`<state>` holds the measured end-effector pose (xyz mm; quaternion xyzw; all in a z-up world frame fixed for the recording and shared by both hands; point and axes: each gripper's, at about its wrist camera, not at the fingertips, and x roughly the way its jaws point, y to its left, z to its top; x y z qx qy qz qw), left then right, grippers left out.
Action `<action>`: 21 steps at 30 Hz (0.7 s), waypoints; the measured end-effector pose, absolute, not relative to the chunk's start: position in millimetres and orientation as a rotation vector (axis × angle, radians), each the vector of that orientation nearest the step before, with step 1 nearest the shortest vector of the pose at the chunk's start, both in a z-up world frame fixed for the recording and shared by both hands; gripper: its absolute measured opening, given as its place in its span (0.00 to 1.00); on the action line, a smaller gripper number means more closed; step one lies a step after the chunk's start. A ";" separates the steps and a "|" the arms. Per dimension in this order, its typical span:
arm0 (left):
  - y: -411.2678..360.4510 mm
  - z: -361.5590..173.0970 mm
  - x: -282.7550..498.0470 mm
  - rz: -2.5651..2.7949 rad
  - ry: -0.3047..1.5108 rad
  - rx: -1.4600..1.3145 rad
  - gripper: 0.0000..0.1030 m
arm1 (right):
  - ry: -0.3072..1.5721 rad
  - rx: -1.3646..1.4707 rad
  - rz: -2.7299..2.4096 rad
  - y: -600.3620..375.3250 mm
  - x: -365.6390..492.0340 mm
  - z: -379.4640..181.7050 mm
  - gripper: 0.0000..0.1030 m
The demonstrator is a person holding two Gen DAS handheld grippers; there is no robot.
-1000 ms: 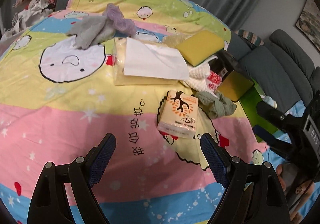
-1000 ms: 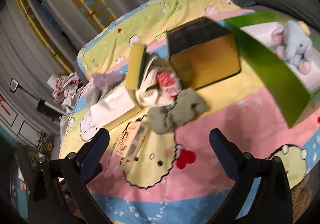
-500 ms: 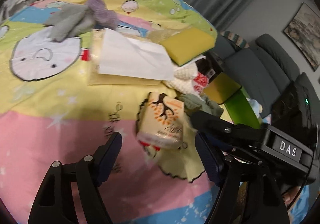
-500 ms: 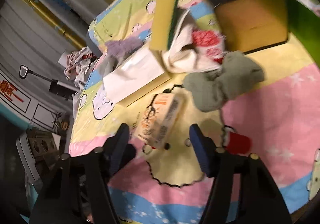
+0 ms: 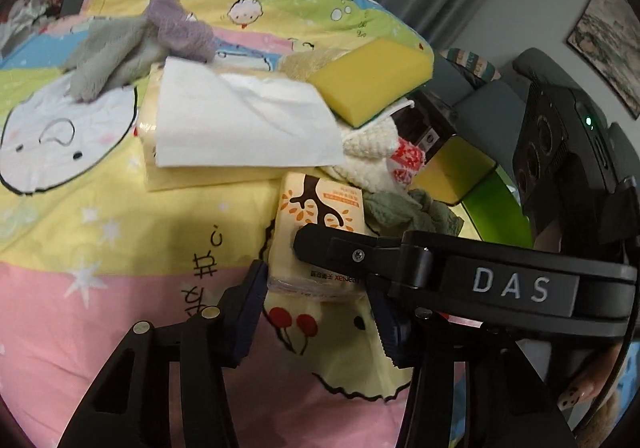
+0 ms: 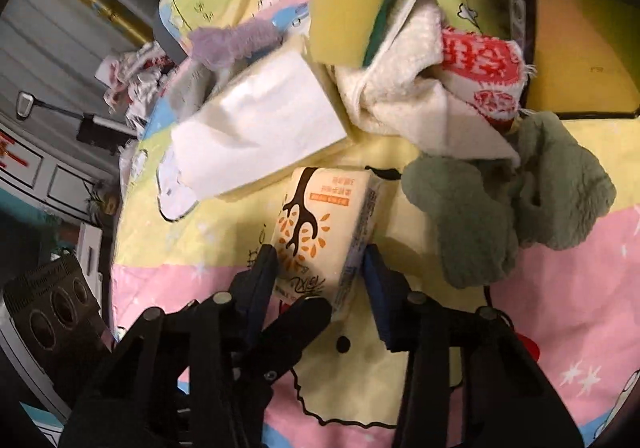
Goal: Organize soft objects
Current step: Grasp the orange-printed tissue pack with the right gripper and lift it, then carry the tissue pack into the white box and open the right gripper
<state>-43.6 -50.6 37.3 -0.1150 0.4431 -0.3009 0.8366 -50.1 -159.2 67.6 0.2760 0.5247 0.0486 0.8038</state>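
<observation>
A small orange-printed tissue pack [image 5: 316,224] [image 6: 320,216] lies on the cartoon sheet [image 5: 100,228]. Both grippers are closing around its near end. My right gripper [image 6: 320,268] has its blue pads [image 6: 270,264] against both long sides of the pack. My left gripper [image 5: 318,290] straddles the same end: its left pad [image 5: 256,288] touches a corner, while a sliver of sheet shows before the right pad. The right gripper's black finger [image 5: 340,248] lies across the pack in the left wrist view.
Behind the pack sit a big tissue packet [image 5: 240,128], a yellow sponge [image 5: 372,80], a cream and red knit cloth [image 6: 420,88], a green cloth [image 6: 520,208], plus grey [image 5: 112,56] and purple [image 5: 180,28] cloths. A black box [image 6: 580,48] stands at the right.
Both grippers have come down and forward onto the small tissue pack, and their jaws have narrowed from wide open to around it. The right gripper now crosses the left wrist view.
</observation>
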 end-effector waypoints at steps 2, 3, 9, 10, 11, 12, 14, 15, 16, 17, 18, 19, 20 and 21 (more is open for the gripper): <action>-54.9 43.3 -47.2 -0.630 0.921 -0.224 0.50 | 1.112 0.623 0.104 -166.6 -54.3 70.2 0.41; -56.6 47.8 -50.1 -0.627 0.906 -0.216 0.50 | 1.104 0.631 0.106 -169.8 -56.2 73.4 0.41; -70.7 91.3 -69.5 -0.683 0.784 -0.185 0.50 | 0.955 0.646 0.112 -189.7 -72.3 116.9 0.40; -73.6 97.5 -71.3 -0.690 0.770 -0.180 0.50 | 0.929 0.649 0.110 -194.3 -75.8 124.6 0.40; -78.1 103.7 -72.6 -0.696 0.753 -0.172 0.50 | 0.909 0.652 0.109 -197.7 -78.3 129.7 0.40; -84.2 110.9 -74.4 -0.709 0.729 -0.159 0.50 | 0.885 0.657 0.104 -202.7 -82.1 135.9 0.40; -94.7 117.7 -75.2 -0.728 0.708 -0.143 0.50 | 0.842 0.663 0.087 -215.0 -90.1 147.1 0.40; -101.5 122.4 -76.4 -0.741 0.695 -0.136 0.50 | 0.828 0.665 0.080 -218.7 -92.7 150.0 0.40; -109.4 125.5 -75.5 -0.750 0.688 -0.130 0.50 | 0.814 0.670 0.070 -223.8 -95.8 153.6 0.40; -115.5 128.3 -75.7 -0.762 0.680 -0.126 0.50 | 0.796 0.675 0.059 -230.6 -99.9 157.9 0.40; -121.8 131.2 -76.1 -0.776 0.671 -0.124 0.50 | 0.778 0.679 0.047 -237.5 -104.0 161.6 0.40; -128.3 134.7 -77.3 -0.791 0.664 -0.123 0.50 | 0.763 0.682 0.036 -244.4 -107.1 165.0 0.40; -135.5 137.8 -77.2 -0.802 0.660 -0.122 0.50 | 0.751 0.685 0.028 -248.9 -109.5 167.8 0.40; -142.2 140.3 -77.4 -0.814 0.656 -0.119 0.50 | 0.737 0.690 0.018 -255.7 -112.3 170.5 0.40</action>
